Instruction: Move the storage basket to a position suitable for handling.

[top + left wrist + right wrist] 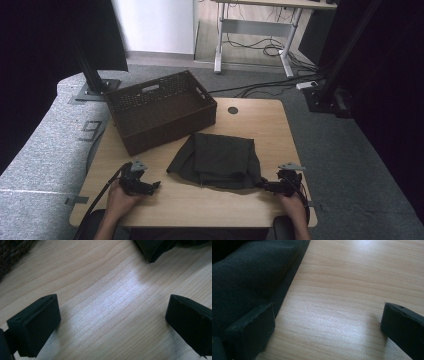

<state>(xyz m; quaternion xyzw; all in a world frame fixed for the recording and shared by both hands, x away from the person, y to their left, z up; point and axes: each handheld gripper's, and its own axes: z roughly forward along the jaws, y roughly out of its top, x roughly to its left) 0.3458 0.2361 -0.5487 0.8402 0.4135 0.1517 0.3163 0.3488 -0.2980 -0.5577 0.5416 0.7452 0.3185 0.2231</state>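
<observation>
Brown basket [160, 110] beside dark cloth [217, 160]

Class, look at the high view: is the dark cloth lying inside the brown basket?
No. The dark cloth lies flat on the wooden table, in front of the brown basket, whose inside looks empty.

Looked like lab or recording room. Small wooden table [260, 117] stood on grey carpet [35, 145]. Behind table: black metal frame posts [90, 70], loose cables [260, 47] on floor, white-legged desk [255, 20]. Black curtains [395, 75] hung either side of table.
</observation>
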